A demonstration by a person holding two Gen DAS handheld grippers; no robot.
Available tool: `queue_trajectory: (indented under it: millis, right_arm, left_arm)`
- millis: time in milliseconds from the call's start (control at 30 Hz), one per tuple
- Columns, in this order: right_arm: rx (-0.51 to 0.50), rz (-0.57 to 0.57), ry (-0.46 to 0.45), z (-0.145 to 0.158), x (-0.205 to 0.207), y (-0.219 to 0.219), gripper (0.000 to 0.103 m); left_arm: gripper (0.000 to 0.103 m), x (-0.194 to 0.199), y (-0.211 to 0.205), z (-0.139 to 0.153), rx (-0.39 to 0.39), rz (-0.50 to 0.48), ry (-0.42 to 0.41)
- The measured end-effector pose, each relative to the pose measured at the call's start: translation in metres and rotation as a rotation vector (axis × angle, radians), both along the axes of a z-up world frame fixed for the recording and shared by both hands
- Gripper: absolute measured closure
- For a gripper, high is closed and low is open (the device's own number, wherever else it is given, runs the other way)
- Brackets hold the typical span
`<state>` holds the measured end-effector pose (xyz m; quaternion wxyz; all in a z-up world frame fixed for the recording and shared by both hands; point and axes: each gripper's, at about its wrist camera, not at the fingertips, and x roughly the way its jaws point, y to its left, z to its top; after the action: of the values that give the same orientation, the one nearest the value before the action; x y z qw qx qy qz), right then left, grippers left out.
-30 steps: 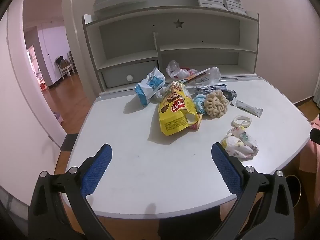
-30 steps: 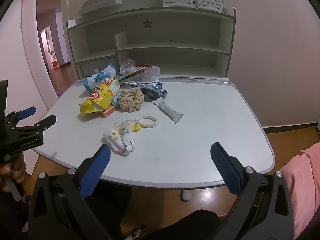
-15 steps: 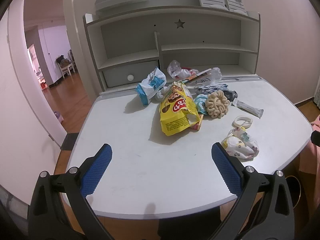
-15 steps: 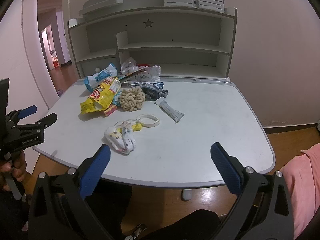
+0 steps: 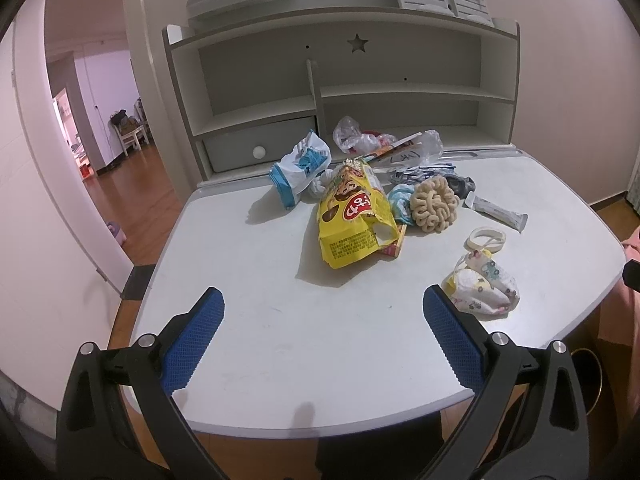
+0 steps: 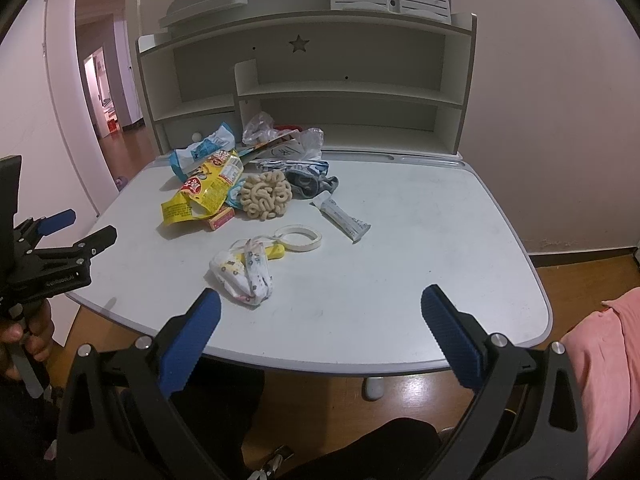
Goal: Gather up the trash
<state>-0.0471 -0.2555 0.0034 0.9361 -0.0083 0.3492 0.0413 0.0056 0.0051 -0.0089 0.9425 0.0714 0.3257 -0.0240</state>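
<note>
A heap of trash lies on the white desk [image 5: 280, 320]: a yellow snack bag [image 5: 354, 220], a blue and white bag [image 5: 298, 168], a beige scrunchie [image 5: 434, 204], a white tube [image 5: 496, 212], a tape ring [image 5: 486, 237] and a crumpled patterned wrapper [image 5: 484, 284]. My left gripper [image 5: 322, 336] is open and empty, over the desk's near edge. My right gripper [image 6: 320, 336] is open and empty, just short of the patterned wrapper [image 6: 244, 272]. The left gripper also shows in the right wrist view [image 6: 76, 228].
A white shelf unit [image 5: 340, 92] with a drawer stands at the back of the desk. Clear plastic bags [image 5: 400, 144] and a dark cloth [image 6: 308, 182] lie against it. A bin [image 5: 588, 380] stands on the floor at the right. A doorway opens at the left.
Both grippers have edged slightly toward the desk; the trash looks a little nearer. Nothing was taken hold of.
</note>
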Motion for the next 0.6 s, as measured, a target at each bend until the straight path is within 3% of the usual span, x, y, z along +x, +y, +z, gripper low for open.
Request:
queue_trajectory:
  millis: [600]
  right_arm:
    - [0.0,0.001,0.001,0.0003,0.0001,-0.0002,0.006]
  left_arm:
    - [0.006,-0.0008,-0.0001,-0.0026,0.002,-0.003,0.006]
